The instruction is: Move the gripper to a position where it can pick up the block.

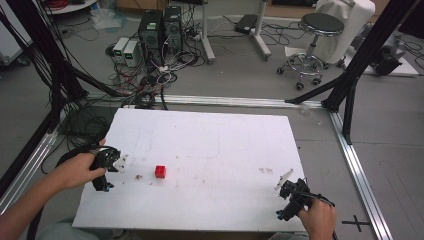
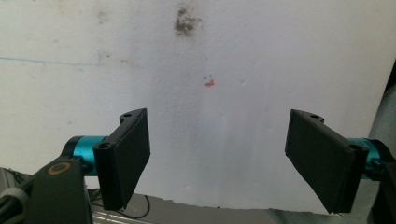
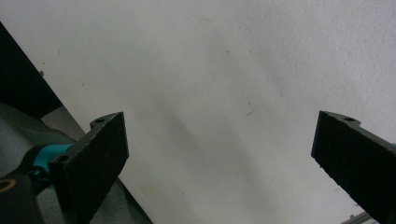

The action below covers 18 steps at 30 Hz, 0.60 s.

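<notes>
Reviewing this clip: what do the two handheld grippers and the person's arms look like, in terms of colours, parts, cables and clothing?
Both grippers are black: the left gripper and right gripper each carry a pale three-cornered plate in the high view. Each has two flat black textured pads on turquoise metal cylinders. A black cable trails from the left one. The forearms show no sleeves.

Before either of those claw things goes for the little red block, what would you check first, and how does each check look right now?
1. Left gripper jaws open and holding nothing: ok.
2. Right gripper jaws open and holding nothing: ok.
3. Red block sits alone on the white table, apart from both grippers: ok.
4. Block lined up between the left gripper's jaws: not ok; its own view has bare table with a dark smudge.
5. Bare table between the left gripper and the block: ok, only small stains.
6. Whether the block is loose or stuck down: cannot tell.
</notes>
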### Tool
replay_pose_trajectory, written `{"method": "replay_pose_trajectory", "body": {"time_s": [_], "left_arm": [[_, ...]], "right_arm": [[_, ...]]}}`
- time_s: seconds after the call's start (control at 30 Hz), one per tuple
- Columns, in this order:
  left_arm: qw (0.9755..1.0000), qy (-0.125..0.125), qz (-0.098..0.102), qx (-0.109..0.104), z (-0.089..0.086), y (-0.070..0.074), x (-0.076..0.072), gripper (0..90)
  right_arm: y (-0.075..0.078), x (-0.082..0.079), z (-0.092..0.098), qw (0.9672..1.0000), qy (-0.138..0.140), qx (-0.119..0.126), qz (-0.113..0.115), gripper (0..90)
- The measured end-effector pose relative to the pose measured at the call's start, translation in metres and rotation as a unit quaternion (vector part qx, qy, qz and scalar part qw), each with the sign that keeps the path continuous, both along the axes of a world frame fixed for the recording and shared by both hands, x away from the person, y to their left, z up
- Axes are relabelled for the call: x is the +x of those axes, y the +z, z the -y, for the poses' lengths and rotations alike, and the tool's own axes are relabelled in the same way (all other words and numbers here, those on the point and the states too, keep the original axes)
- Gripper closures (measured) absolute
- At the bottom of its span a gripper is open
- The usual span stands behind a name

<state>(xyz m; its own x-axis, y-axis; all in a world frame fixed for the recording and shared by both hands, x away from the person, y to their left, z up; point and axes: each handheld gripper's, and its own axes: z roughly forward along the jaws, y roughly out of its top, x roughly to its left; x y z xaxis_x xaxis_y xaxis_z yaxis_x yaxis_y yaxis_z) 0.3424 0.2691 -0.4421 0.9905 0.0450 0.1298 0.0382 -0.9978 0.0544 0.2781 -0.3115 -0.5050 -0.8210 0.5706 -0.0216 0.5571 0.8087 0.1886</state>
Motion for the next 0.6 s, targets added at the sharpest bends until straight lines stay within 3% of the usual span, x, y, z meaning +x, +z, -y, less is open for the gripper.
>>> {"method": "replay_pose_trajectory", "body": {"time_s": [0.23,0.6], "left_arm": [[0.9999,-0.008,0.001,0.013,0.015,0.006,0.01,22.4],[0.9996,-0.025,-0.007,0.011,0.045,0.007,0.02,22.4]], "right_arm": [[0.001,0.0,0.0,1.0,-0.001,0.003,0.002,3.1],[0.001,0.0,-0.001,1.0,0.006,0.003,0.003,3.1]]}}
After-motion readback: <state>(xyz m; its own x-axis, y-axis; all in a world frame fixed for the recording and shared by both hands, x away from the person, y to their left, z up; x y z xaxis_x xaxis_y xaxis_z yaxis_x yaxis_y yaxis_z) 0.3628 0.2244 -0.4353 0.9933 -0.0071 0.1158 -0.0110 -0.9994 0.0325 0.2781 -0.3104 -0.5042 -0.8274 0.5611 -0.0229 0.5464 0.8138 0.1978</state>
